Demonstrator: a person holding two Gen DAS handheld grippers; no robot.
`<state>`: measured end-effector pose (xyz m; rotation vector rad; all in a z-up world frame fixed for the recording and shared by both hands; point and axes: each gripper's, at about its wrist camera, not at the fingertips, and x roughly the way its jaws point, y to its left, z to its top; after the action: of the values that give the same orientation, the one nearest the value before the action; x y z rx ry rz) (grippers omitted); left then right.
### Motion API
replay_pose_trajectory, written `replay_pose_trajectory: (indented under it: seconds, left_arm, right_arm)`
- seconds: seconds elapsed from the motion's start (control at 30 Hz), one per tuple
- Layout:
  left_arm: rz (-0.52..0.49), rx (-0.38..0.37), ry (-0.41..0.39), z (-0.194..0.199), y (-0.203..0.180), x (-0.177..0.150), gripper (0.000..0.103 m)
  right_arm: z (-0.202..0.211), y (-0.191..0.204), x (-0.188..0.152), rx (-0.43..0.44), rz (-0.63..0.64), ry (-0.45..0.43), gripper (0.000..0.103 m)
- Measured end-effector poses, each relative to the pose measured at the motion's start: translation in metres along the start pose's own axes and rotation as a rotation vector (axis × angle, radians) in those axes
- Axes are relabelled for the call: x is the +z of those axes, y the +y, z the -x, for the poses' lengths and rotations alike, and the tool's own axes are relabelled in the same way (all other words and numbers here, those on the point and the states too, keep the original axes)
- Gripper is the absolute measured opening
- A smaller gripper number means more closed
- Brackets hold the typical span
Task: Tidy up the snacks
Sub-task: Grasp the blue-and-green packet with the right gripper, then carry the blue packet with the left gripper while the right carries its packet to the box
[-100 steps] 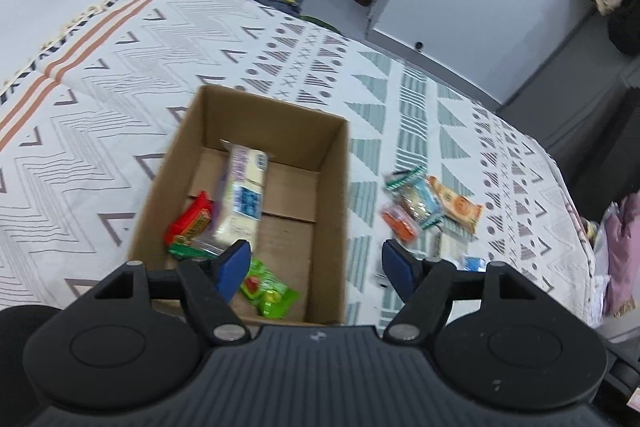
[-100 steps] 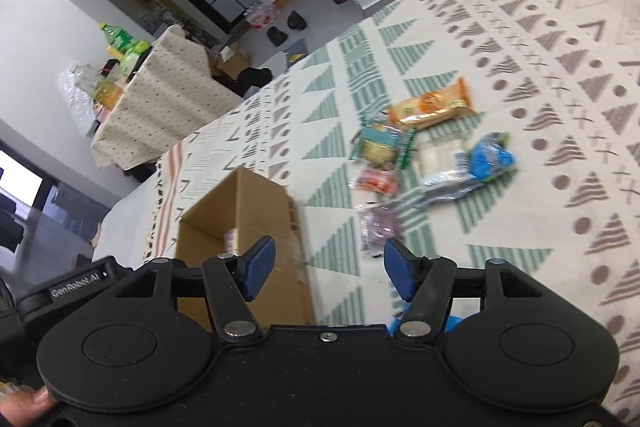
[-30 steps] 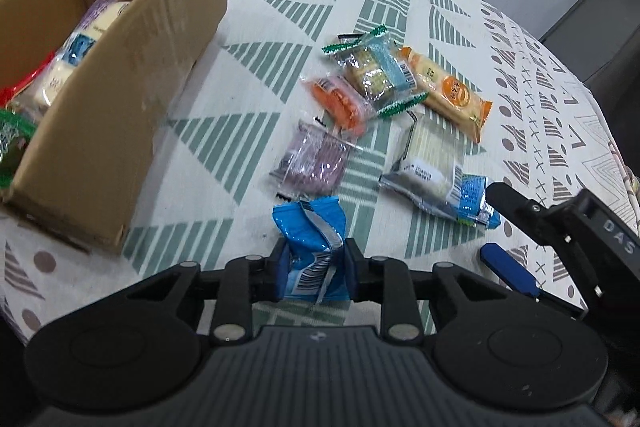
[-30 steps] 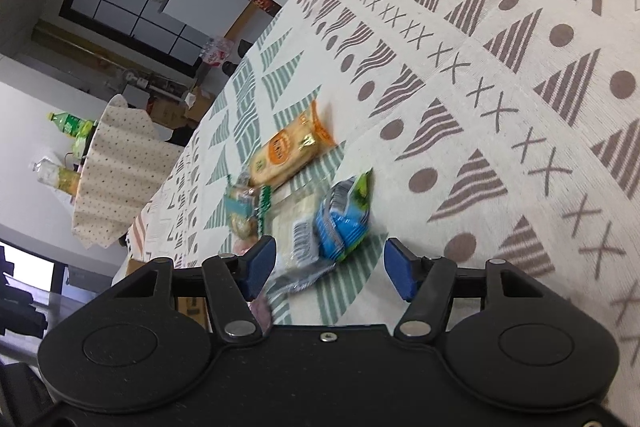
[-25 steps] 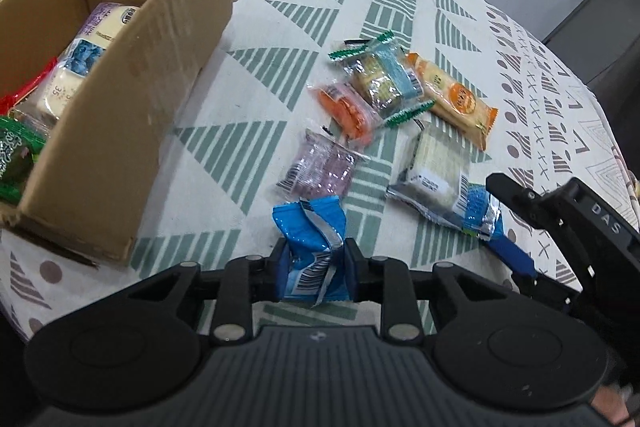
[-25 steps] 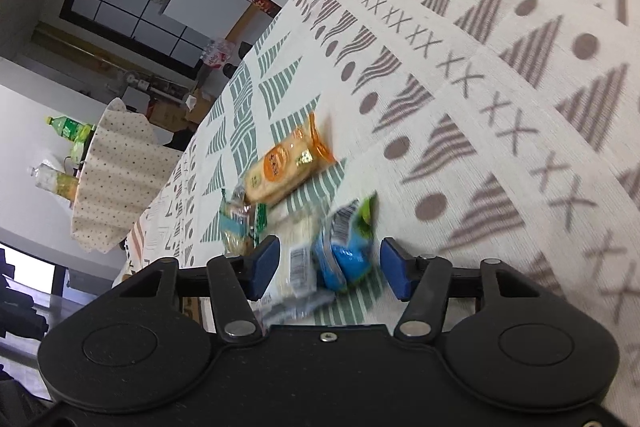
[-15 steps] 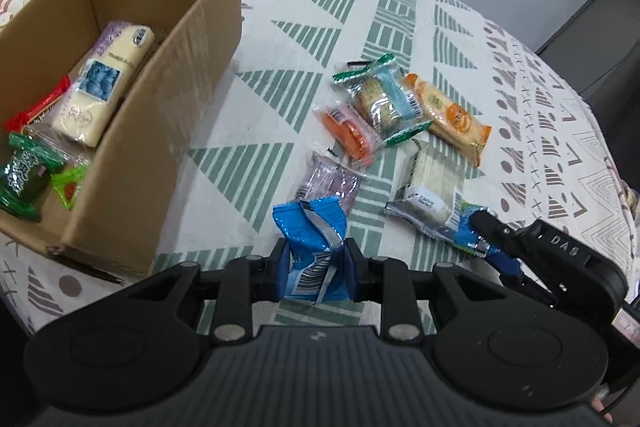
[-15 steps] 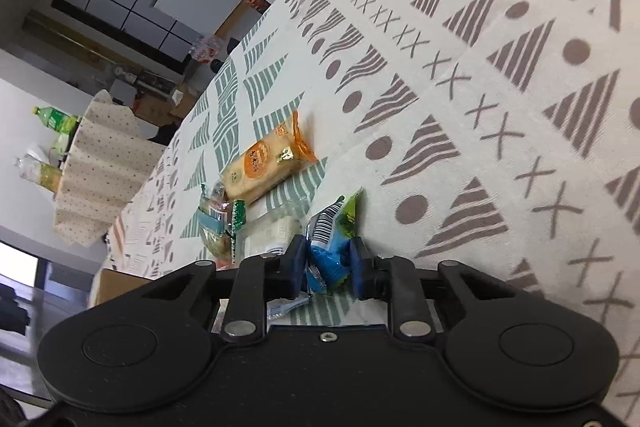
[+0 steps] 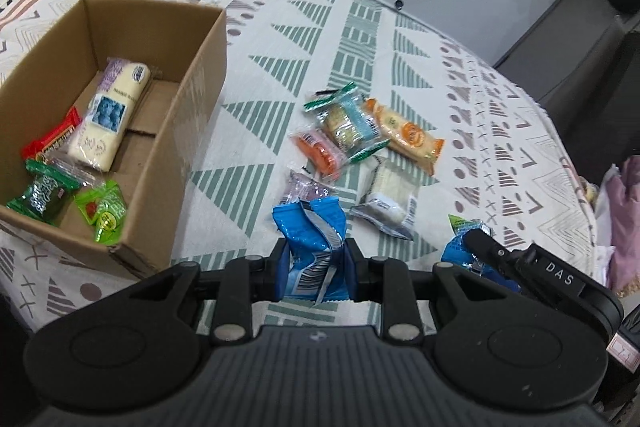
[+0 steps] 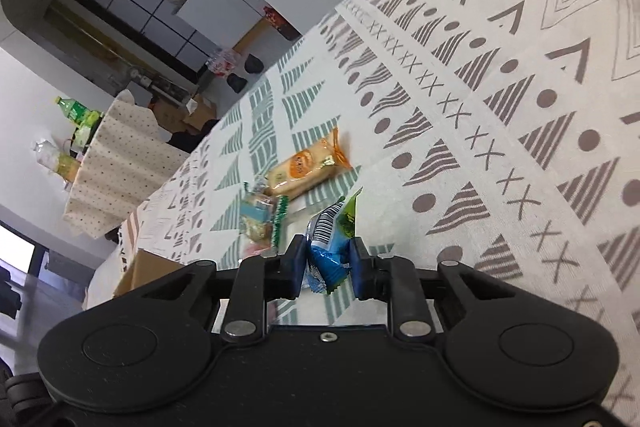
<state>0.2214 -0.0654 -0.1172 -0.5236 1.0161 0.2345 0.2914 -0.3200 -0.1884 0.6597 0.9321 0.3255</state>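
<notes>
So both grippers have something right now. The left gripper (image 9: 314, 269) has its blue fingers squeezed onto a crinkly blue foil snack packet with a white barcode panel (image 9: 311, 243), which sticks up between them above the patterned white, green and grey tablecloth (image 9: 256, 75). The right gripper (image 10: 327, 264) is clamped the same way on a smaller blue and green snack wrapper with a barcode (image 10: 332, 239); from the left wrist view you can see that wrapper (image 9: 460, 247) poking out past the black body of the right gripper (image 9: 476, 245), low on the right side.

The open brown cardboard box (image 9: 188, 115) sits on the cloth to the left. Inside it there's a long cream bar in a clear wrapper with a blue picture (image 9: 110, 119) lying lengthwise, a red wrapped snack (image 9: 52, 141) right beside it, a dark green packet (image 9: 42, 193) and a bright lime green packet (image 9: 103, 213) in the near corner.

The loose stuff is in a cluster on the cloth, right of the box:
- an orange and cream biscuit pack (image 9: 406, 135) at the far right of the pile
- a clear cracker pack with green crimped ends (image 9: 348, 123) touching it
- a small orange-pink wrapped candy (image 9: 318, 153) just beside that
- a pale purple see-through packet (image 9: 306, 191) just behind the held blue one
- a clear pack with a white slab inside (image 9: 390, 197) next to it

In the right wrist view the biscuit pack (image 10: 306, 165) and the cracker pack (image 10: 260, 217) lie beyond the fingers, and a corner of the box (image 10: 146, 269) peeks out at the left
</notes>
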Motion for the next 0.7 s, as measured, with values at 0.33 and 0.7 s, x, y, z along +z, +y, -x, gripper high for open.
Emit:
replay_pose_trajectory:
  seconds: [0.33, 0.7]
  left_arm:
    - [-0.006, -0.048, -0.045, 0.038, 0.008, -0.001, 0.027]
    - [0.018, -0.063, -0.104, 0.071, 0.029, 0.006, 0.027]
  right_arm:
    - [0.035, 0.028, -0.01, 0.076, 0.018, -0.052, 0.023]
    - [0.048, 0.064, -0.033, 0.115, 0.058, -0.066, 0.023]
